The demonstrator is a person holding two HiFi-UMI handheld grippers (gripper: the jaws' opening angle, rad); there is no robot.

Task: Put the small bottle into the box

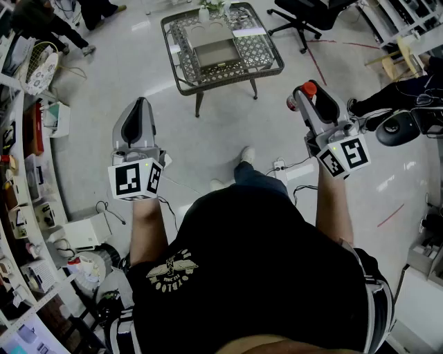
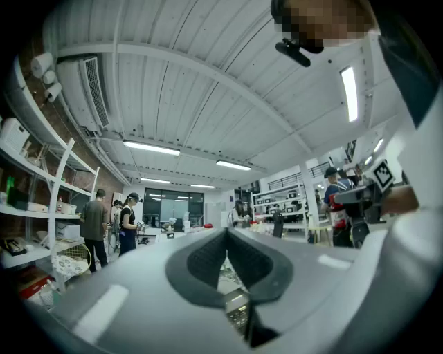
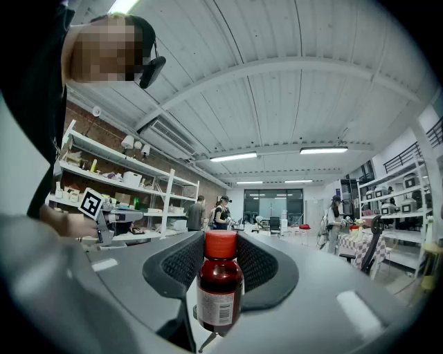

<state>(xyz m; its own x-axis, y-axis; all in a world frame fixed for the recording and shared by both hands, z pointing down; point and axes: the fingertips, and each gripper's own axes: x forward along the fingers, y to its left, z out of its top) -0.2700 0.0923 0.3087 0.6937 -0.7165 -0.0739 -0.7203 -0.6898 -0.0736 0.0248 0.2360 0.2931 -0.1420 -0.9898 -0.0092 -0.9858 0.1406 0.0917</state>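
Observation:
The small bottle (image 3: 220, 283) is dark red-brown with an orange-red cap and a white label. It stands upright between the pads of my right gripper (image 3: 220, 243), which is shut on it. In the head view that right gripper (image 1: 305, 92) is held up at the right, the bottle's cap (image 1: 309, 88) showing at its tip. The box (image 1: 217, 52) lies open on a wicker-topped metal table (image 1: 270, 69) ahead, well beyond both grippers. My left gripper (image 1: 140, 104) is raised at the left, its jaws together with nothing between them; the left gripper (image 2: 227, 238) looks out across the room.
I stand on a pale glossy floor. Cluttered shelves (image 1: 28, 173) line the left side. An office chair (image 1: 304, 14) stands behind the table. A power strip (image 1: 280, 166) lies by my feet. A person's legs (image 1: 387, 97) and gear show at the right.

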